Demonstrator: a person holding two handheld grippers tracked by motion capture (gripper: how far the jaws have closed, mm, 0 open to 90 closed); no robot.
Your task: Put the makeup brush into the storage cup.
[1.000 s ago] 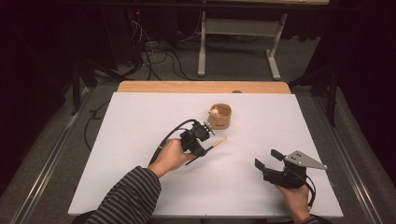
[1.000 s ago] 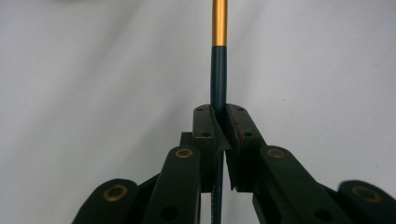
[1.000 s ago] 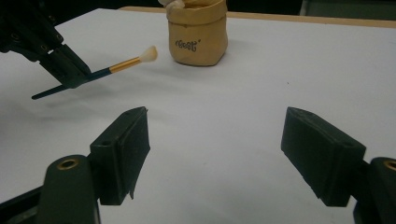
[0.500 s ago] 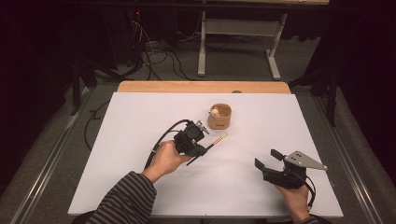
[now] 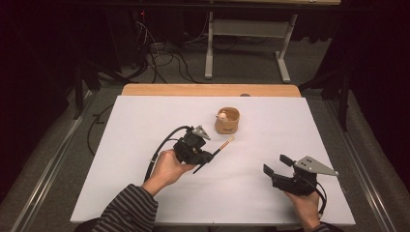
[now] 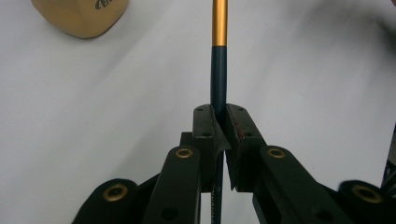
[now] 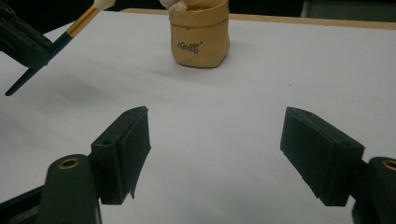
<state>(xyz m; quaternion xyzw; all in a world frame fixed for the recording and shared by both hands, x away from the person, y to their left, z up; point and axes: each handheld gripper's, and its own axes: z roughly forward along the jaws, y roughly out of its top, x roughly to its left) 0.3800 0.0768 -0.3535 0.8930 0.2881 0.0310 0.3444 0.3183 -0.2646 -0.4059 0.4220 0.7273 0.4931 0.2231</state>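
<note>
A small tan pouch (image 5: 227,121) with a rolled rim stands upright on the white surface (image 5: 145,121), toward its far edge. It bears a short dark printed word on its front (too small to read in the right gripper view), and something pale and rounded (image 5: 222,116) pokes out of its open top; what that is cannot be told.

Just in front of the pouch and a little to its left, the brush (image 5: 217,149) is held clear of the surface, its pale tip pointing up toward the pouch and ending just short of it. The brush is slender: a dark blue-green handle, then a gold metal band, then a whitish tip. Its handle end sticks out below the jaws on the side away from the pouch.

The left hand-held gripper (image 5: 209,155) has its jaws closed tight on the dark handle, the pads pressing it from both sides just below the gold band.

The right hand-held gripper (image 5: 275,165) sits well to the right of the pouch and nearer the person, its jaws spread wide with nothing between them.
</note>
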